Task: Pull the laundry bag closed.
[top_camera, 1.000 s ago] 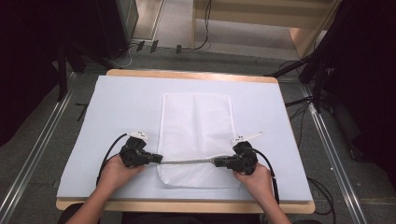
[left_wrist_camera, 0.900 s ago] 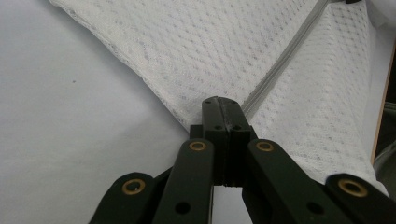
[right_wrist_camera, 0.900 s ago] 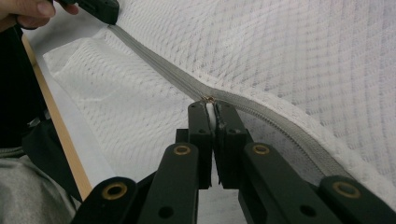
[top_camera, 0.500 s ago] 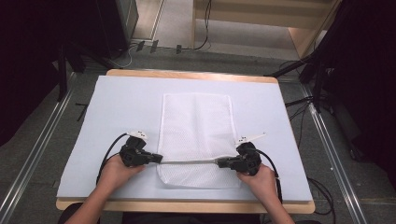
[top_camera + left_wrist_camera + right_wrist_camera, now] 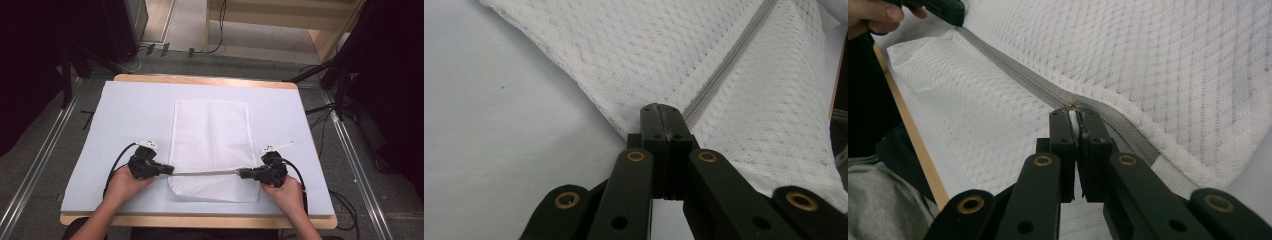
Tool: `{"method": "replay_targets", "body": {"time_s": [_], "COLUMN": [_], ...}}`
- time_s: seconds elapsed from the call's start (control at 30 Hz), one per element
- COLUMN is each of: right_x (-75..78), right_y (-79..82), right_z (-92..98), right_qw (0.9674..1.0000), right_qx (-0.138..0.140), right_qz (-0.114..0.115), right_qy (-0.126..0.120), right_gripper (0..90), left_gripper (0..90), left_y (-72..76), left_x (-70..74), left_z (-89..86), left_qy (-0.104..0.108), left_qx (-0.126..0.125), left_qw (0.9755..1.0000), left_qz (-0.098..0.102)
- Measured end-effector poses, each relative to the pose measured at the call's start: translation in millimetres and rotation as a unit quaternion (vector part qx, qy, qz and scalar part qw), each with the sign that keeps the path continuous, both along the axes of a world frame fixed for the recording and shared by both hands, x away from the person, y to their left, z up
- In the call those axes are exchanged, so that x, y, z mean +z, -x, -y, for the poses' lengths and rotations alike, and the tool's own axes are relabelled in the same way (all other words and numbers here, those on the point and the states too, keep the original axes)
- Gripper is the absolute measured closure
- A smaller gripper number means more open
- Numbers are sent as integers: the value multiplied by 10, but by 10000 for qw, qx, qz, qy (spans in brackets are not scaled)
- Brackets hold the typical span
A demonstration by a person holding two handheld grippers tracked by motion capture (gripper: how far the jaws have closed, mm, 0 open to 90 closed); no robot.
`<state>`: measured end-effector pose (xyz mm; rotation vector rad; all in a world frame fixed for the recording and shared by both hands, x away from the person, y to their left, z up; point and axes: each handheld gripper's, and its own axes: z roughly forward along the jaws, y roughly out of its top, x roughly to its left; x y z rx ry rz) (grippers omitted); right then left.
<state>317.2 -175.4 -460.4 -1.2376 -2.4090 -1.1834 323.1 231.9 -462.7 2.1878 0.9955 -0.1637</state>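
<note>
White mesh bag lies mid-table on a pale blue mat. Left gripper pinches its zipper end; right gripper clamps the zipper pull. No legible writing.

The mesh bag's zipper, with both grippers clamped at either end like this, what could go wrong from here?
1. The right gripper pinches a small white pull at the zipper; so slim a hold may slip when tugged.
2. The left gripper holds only the edge of the mesh bag, so a hard pull might strain the netting.
3. The bag's near edge lifts between the grippers and could bunch up, jamming the slider.
</note>
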Motion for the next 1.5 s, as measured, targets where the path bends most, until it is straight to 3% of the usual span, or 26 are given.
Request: {"method": "replay_targets", "body": {"time_s": [0.4, 0.53, 0.8, 1.17, 1.23, 1.33, 1.43, 1.5], "right_x": [-3, 4, 2, -10, 1, -19, -13, -11], "right_y": [-23, -36, -41, -44, -45, -52, -45, -61], "right_z": [63, 202, 232, 358, 434, 617, 549, 546], "right_qw": [9997, 9996, 9997, 9995, 9999, 9995, 9998, 9998], "right_qx": [161, 46, 220, 267, 96, -109, -107, -128], "right_qz": [-83, -139, -27, -80, -63, -223, -158, -119], "right_qy": [-193, -226, -144, -129, 77, -201, 62, 37], "right_gripper": [888, 889, 888, 889, 889, 888, 888, 886], "left_gripper": [900, 900, 900, 900, 900, 900, 900, 900], "left_y": [-1, 1, 14, 23, 23, 13, 13, 8], "left_x": [-2, -3, 2, 0, -2, -6, -1, 1], "left_z": [-16, -11, 0, 2, 2, -2, 1, 1], "left_qy": [16, 12, -58, -49, -39, -14, -37, -22], "left_qx": [-5, -14, -44, -11, -5, -22, -25, 30], "left_qw": [10000, 10000, 9999, 9999, 9999, 9999, 9999, 10000], "left_qz": [-2, 20, 105, 124, 123, 100, 94, 36]}}
